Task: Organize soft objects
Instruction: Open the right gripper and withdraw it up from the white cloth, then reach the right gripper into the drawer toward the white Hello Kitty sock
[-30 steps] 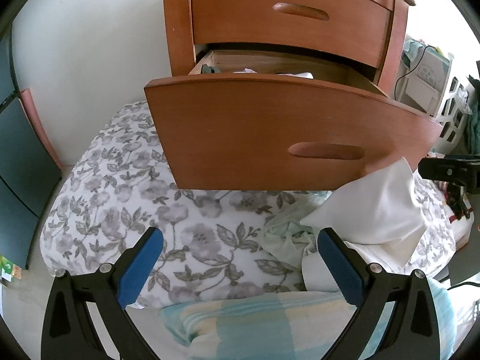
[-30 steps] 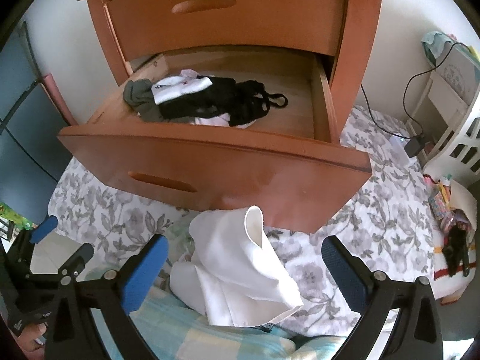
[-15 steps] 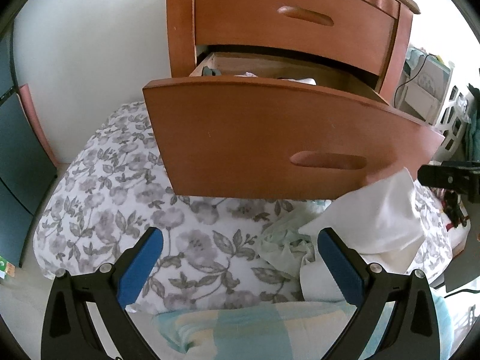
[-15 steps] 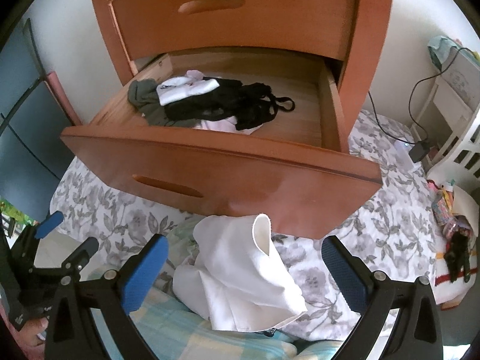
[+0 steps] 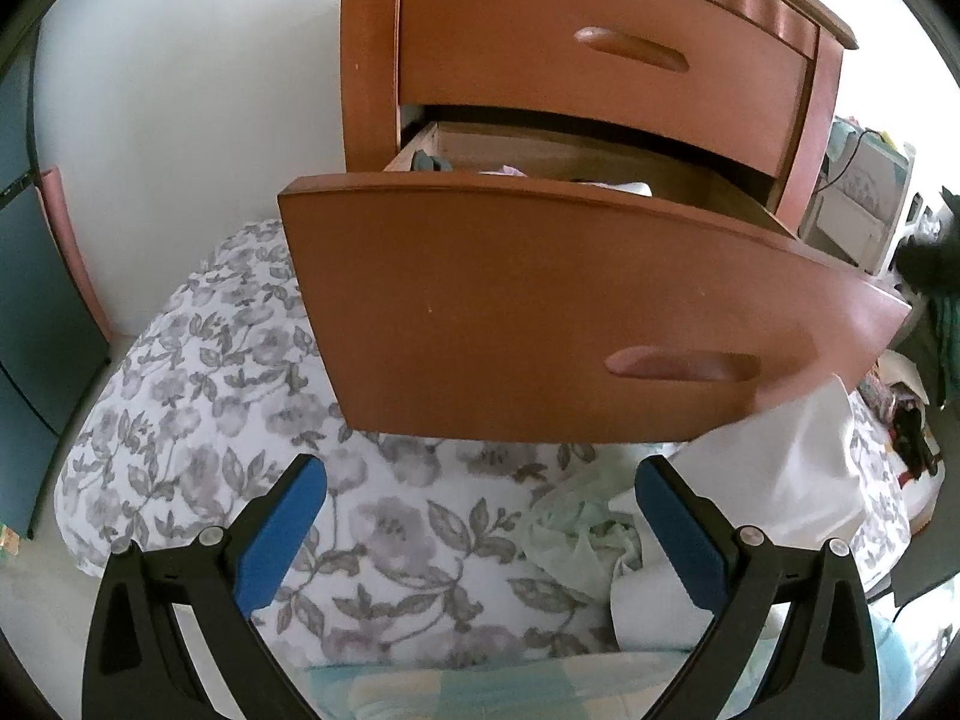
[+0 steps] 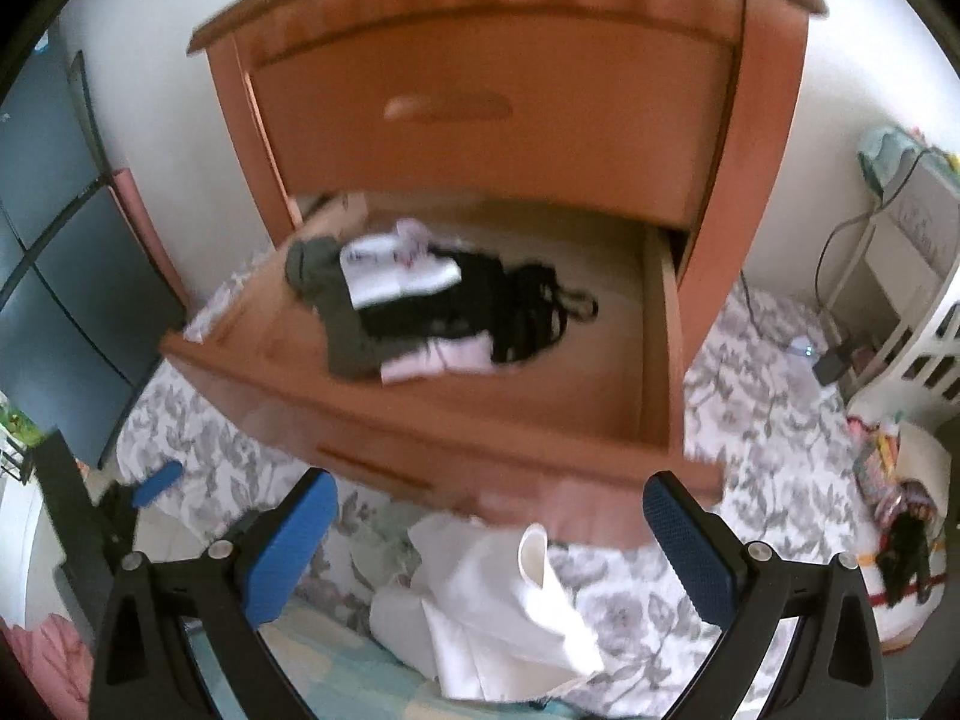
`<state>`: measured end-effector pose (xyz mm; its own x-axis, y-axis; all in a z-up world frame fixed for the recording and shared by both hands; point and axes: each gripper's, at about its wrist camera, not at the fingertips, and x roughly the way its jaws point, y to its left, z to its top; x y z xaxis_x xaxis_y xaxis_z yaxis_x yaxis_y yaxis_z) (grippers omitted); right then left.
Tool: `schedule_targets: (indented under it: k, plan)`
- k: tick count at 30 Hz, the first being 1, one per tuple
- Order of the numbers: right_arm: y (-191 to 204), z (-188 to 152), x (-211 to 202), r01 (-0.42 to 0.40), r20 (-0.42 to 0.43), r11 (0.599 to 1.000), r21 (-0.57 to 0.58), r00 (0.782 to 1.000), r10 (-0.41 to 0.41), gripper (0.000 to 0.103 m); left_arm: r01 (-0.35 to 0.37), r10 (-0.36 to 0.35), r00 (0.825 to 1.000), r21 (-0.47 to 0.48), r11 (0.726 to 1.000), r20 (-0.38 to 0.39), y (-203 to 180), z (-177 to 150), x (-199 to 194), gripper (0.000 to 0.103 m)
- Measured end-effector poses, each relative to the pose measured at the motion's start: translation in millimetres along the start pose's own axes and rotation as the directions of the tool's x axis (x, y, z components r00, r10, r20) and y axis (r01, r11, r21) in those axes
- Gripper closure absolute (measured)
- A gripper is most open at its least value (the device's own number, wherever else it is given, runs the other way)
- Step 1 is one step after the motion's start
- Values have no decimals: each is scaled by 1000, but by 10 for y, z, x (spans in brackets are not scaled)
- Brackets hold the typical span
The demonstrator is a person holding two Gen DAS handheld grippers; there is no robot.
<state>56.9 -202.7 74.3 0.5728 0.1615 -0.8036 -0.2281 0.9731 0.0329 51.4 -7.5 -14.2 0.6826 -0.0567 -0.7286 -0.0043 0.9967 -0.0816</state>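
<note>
Both the left gripper point(image 5: 480, 516) and right gripper point(image 6: 489, 531) hung empty, jaws wide apart, over a crumpled white cloth point(image 6: 498, 618) lying on the floral bedspread point(image 5: 198, 396) below the open wooden drawer point(image 6: 444, 414), which held folded clothes point(image 6: 420, 306).

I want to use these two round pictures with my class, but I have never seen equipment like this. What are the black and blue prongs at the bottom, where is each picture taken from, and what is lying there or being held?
No robot is here. A person carries a hand-held gripper in each hand, and each has a wide-angle camera looking along its two blue-padded fingers.

One picture looks from the left hand-held gripper, the other from the right hand-held gripper. Both are open and hold nothing.

Ahead stands a wooden nightstand with its lower drawer pulled out. Inside the drawer lie dark clothes, seen in the blurred right view.

Below it is a bed with a floral cover. On the bed lie a crumpled white cloth and a pale green cloth, not yet put away.
</note>
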Motion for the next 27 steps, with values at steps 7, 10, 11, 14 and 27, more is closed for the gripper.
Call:
schedule_targets:
  k: [7,10,11,14,27]
  plan:
    - [67,444,-161,4,68,999,-51,998,0,0,17,-17,1000,-9,1000,-8,27,60,80,1]
    - [98,631,-171,16,89,997,-78,996,-9,0,18,-18,1000,-13,1000,8,38,107,87,1]
    - [108,696,-157,19,93,996,-85,996,-11,0,20,-19,1000,-14,1000,11,38,115,89,1]
    - [143,868,-72,20,85,994,-110,996,-10,0,24,-24,1000,-10,1000,15,32,142,97,1]
    - [166,1182,865,-51,-140,992,-119,990,34,0,14,-13,998,-20,1000,59,88,238,84,1]
